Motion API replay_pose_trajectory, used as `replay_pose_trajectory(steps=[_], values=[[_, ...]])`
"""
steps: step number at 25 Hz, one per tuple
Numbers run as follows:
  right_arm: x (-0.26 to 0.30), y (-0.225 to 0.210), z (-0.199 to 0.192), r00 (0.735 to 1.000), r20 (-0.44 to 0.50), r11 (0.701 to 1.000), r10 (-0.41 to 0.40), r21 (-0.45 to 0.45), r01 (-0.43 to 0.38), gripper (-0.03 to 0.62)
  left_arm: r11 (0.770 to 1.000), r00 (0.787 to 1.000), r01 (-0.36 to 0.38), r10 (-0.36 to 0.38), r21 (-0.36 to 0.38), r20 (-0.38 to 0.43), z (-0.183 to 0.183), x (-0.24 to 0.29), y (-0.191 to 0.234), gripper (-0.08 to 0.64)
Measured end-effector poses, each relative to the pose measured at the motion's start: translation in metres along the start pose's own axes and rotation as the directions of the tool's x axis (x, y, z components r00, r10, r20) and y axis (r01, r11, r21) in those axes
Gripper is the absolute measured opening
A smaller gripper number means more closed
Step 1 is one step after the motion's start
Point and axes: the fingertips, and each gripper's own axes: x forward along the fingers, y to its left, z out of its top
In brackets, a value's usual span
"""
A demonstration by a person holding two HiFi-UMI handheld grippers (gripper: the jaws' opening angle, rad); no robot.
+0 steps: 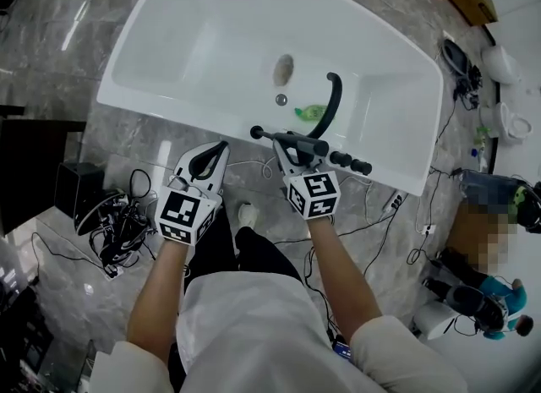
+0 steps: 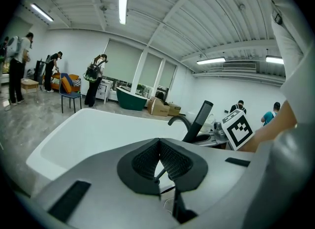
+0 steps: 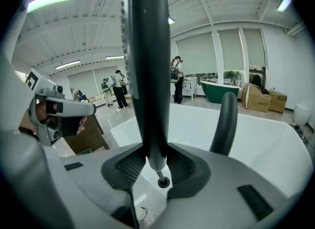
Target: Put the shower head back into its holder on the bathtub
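Over the near rim of the white bathtub (image 1: 169, 62), the shower head (image 1: 269, 136) is clamped in the fingers of the right gripper (image 1: 296, 144), with its long axis lying left-right and its holder seemingly among the fittings (image 1: 351, 161) just right, while the left gripper (image 1: 218, 150) is closed and empty.

We see the shower head (image 1: 275, 137), a slim, dark grey, stick-shaped wand. It is clamped near its lower end between the jaws of the right gripper (image 1: 296, 143). From there it reaches left above the near rim of the white bathtub (image 1: 194, 36), close to the tub's black curved spout (image 1: 335, 95).
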Motion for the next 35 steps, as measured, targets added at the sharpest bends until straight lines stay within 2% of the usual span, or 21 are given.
replay_pose_trajectory(steps=[35], values=[[0.093,-0.013,-0.104,0.985,-0.121,0.988,-0.126,0.074,0.135,0.141,0.999,0.995,0.034,-0.036,-0.028,-0.089,-0.079,0.055,0.031,0.008]])
